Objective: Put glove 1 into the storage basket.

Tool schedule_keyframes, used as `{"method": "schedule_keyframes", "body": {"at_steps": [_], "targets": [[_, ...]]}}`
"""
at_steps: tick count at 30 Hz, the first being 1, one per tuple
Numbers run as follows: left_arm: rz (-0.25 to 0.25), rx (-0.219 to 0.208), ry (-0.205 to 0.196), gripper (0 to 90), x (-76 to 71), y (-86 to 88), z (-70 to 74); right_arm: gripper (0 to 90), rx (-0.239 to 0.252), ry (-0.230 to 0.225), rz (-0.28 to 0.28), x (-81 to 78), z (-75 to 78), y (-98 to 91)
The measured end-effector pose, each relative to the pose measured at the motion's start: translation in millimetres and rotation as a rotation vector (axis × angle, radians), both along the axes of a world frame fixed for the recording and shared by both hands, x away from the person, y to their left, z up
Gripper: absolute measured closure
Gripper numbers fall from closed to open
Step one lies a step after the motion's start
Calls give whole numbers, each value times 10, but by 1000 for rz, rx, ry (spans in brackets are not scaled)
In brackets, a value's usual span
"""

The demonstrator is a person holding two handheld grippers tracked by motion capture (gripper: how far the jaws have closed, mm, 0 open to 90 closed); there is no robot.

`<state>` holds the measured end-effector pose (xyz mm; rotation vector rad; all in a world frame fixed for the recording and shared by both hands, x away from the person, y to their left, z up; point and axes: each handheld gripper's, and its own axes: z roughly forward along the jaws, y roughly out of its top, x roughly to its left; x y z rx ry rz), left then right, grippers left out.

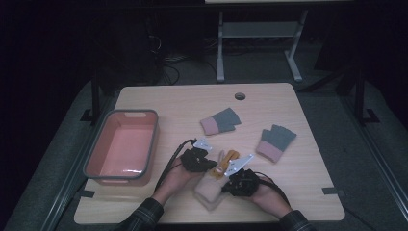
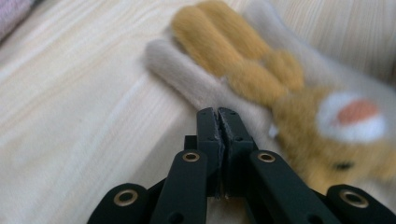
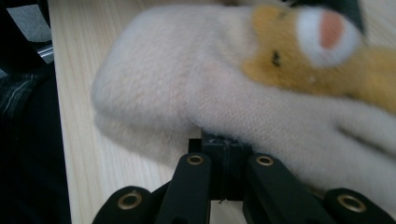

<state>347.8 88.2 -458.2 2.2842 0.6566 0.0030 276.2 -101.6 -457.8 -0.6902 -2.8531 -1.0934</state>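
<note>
A fluffy cream glove (image 1: 210,191) with a yellow animal figure (image 1: 227,160) on it lies near the table's front edge, between a person's two hands. My left gripper (image 1: 212,166) is at its left side. In the left gripper view its jaws are pressed together at the cream edge of the glove (image 2: 187,79), beside the yellow figure (image 2: 261,79). My right gripper (image 1: 224,186) is at the glove's right side. In the right gripper view its jaws are shut, their tips buried in the cream fabric (image 3: 187,88). The figure's face (image 3: 322,32) is blurred.
A pink bin with a grey rim (image 1: 155,139) stands at the left. Two grey fingerless gloves with pink cuffs lie farther back, one in the middle (image 1: 220,121) and one at the right (image 1: 275,142). A cable hole (image 1: 239,96) sits near the table's far edge.
</note>
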Motion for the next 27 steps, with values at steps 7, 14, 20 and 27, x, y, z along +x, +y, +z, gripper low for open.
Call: {"method": "schedule_keyframes", "body": {"at_steps": [7, 14, 20, 27], "targets": [[-33, -6, -20, 876, 101, -24, 90, 900, 1, -44, -2, -24, -16, 185], [-20, -47, -32, 721, 38, 43, 224, 741, 46, -34, -41, -146, 131, -70], [-53, -53, -65, 569, -124, 118, 409, 559, 33, -60, -120, -164, 138, -404], [-97, -18, -36, 392, -297, -21, 314, 397, 2, -65, -270, -76, 28, -820]]}}
